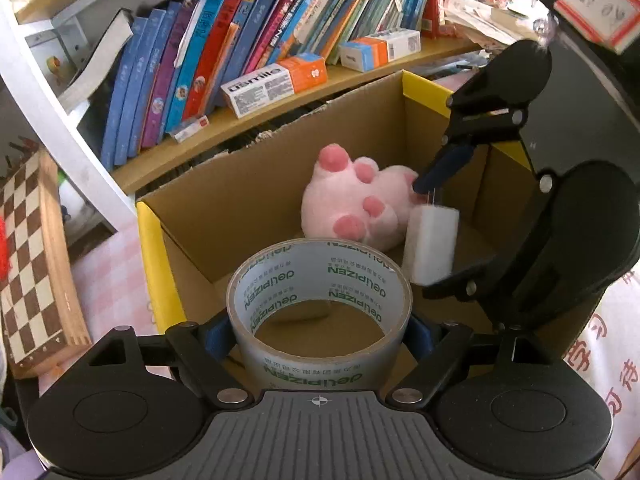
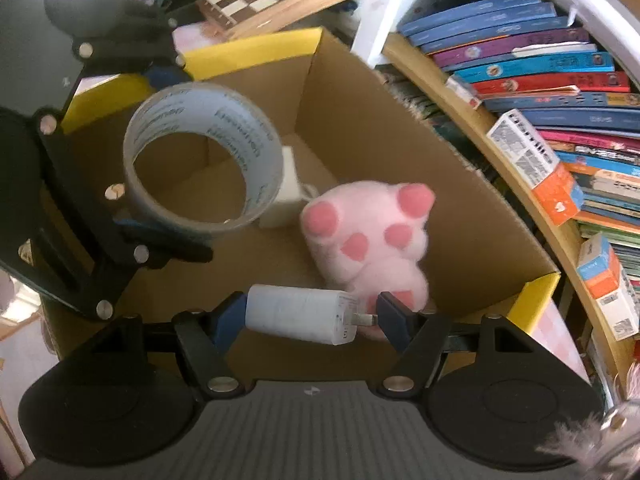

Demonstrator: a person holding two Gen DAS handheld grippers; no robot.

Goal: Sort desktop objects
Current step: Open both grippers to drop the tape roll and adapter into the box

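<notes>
Tape roll is being held crosswise between the left gripper fingers, with the blue pads pressing on its outer sides and the jaws spread wide around it. Its open core is facing the left wrist camera, so the box floor is being seen straight through it. White charger is being clamped by the right gripper, one pad on its flat end and the other on the metal plug prongs, jaws about halfway apart.

Both grippers are being pointed steeply down into the cardboard box, side by side and close together, the right one hanging just right of the tape in the left wrist view.

Pink plush paw is lying on the box floor near the far wall, just beyond the charger. Another white block is being partly hidden behind the tape in the right wrist view. Bare cardboard floor is being left open under the tape and in front of the plush. Yellow-edged flaps are standing up around the rim, and a bookshelf is sitting right behind the box.
</notes>
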